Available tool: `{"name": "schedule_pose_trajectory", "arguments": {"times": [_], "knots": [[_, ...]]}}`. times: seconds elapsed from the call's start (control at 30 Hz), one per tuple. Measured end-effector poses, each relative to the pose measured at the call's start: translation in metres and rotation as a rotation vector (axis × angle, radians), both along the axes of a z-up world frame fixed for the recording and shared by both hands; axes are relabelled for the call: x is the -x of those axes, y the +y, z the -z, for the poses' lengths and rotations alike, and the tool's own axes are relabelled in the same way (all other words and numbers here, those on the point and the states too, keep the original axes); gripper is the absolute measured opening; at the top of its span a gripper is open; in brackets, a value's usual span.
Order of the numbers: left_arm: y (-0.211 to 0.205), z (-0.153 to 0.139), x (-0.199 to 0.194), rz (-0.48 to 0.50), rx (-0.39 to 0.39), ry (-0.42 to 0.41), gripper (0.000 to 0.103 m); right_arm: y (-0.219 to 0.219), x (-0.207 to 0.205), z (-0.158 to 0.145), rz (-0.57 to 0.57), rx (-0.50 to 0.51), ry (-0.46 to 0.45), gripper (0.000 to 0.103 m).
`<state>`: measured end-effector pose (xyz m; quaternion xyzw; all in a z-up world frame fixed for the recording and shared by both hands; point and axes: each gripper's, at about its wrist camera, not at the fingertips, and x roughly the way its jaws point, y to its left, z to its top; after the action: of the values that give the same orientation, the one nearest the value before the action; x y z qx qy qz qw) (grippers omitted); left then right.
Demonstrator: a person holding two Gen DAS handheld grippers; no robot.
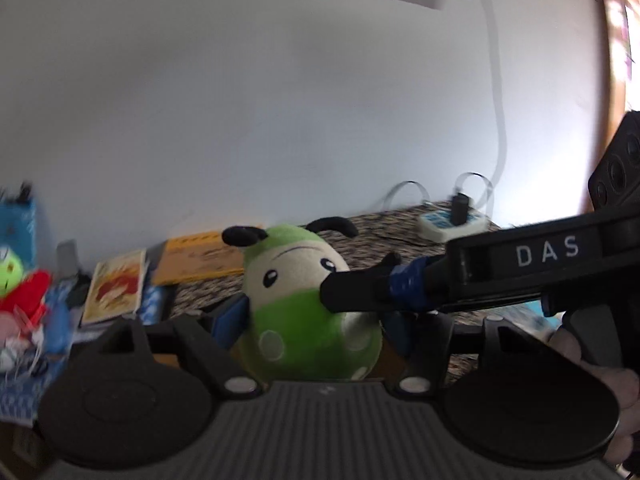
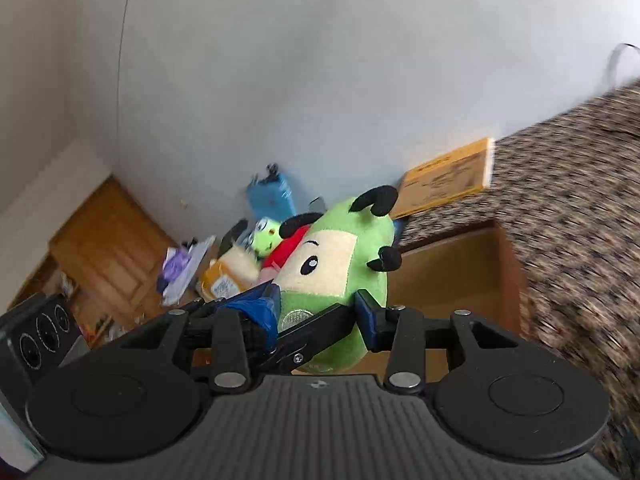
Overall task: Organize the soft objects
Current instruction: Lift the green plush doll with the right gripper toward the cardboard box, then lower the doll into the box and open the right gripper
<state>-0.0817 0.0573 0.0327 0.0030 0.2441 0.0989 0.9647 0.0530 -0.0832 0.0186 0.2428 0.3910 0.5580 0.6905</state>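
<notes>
Plush bug [image 1: 308, 312] is being clamped by both grippers, left gripper [image 1: 312, 320] and right gripper [image 2: 320, 312]; keeping squeezes even is preventing slips.

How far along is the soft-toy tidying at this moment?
Done: nothing visibly finished; whether any toy is already sorted cannot be told. In hand: the green bug plush is lifted, clamped between the left gripper and the right gripper. Left: placing it, perhaps in the open cardboard box beneath, and dealing with the frog plush and red toy in the pile.
</notes>
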Motion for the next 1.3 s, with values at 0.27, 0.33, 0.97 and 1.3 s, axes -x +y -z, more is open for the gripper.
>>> {"name": "schedule_pose_trajectory", "arguments": {"times": [0.27, 0.33, 0.97, 1.3], "knots": [[0.08, 0.05, -0.008, -0.12, 0.12, 0.147, 0.063, 0.086, 0.006, 0.042, -0.097, 0.148, 0.069, 0.024], [0.095, 0.069, -0.01, -0.134, 0.15, 0.199, 0.064, 0.099, 0.012, 0.052, -0.112, 0.199, 0.073, 0.023], [0.137, 0.113, -0.012, -0.145, 0.178, 0.341, 0.072, 0.085, 0.0, 0.063, 0.095, 0.413, 0.063, 0.025], [0.134, 0.115, -0.019, -0.129, 0.186, 0.359, 0.074, 0.064, 0.012, 0.074, 0.151, 0.614, 0.055, 0.018]]}}
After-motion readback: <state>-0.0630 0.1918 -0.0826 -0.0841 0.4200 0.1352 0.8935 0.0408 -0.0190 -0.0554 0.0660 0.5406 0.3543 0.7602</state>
